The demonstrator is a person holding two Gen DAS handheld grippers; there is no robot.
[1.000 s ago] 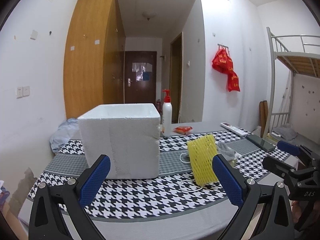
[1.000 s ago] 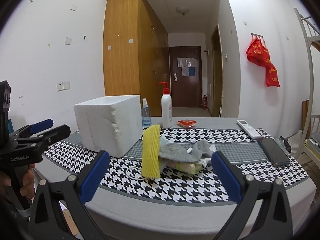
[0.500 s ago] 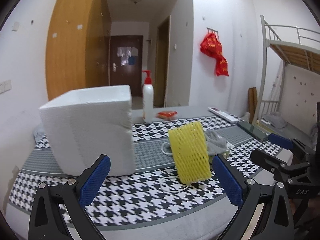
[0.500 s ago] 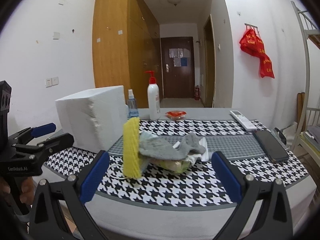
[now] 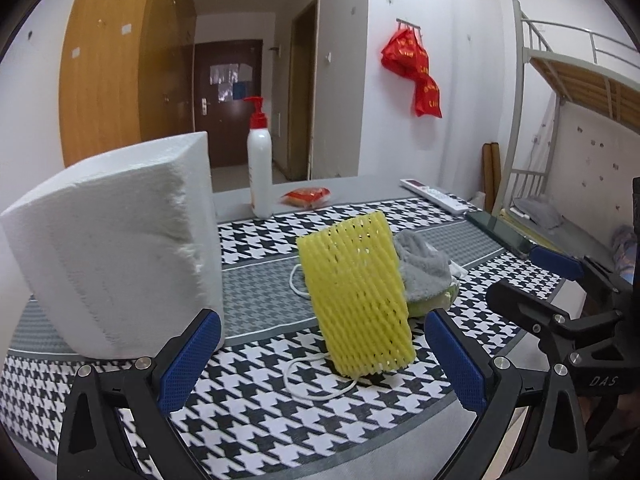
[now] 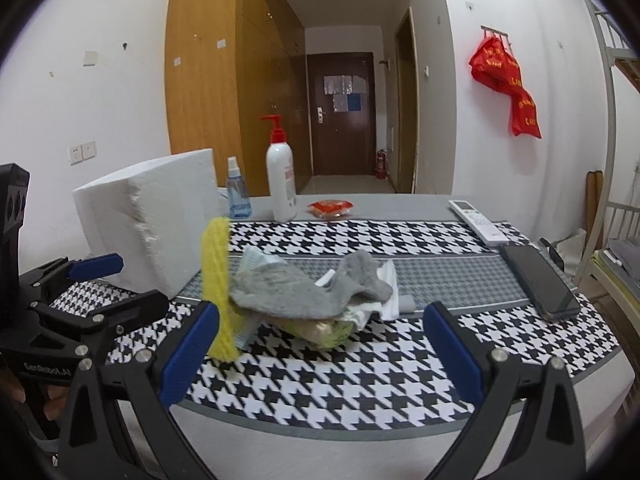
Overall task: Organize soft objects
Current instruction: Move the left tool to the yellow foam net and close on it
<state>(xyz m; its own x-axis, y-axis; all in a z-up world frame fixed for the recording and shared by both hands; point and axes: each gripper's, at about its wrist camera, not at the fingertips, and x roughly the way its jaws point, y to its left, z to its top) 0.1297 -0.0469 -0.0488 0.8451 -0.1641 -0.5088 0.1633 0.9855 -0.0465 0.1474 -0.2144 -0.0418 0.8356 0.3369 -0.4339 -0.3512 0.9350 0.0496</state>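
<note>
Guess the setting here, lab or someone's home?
Likely a dorm room, not a lab: a metal bunk bed stands at the right, tall wooden wardrobes line the entry hall to a door, and the houndstooth-covered table holds everyday clutter.

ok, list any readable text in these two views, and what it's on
"DAS": on the right hand-held gripper, seen in the left wrist view.
"GenRobot.AI": on the left hand-held gripper, seen in the right wrist view.
Yellow characters on the red bag hanging on the wall: too blurred to read.
Label on the pump bottle: too small to read.
Papers on the far door: unreadable.
</note>
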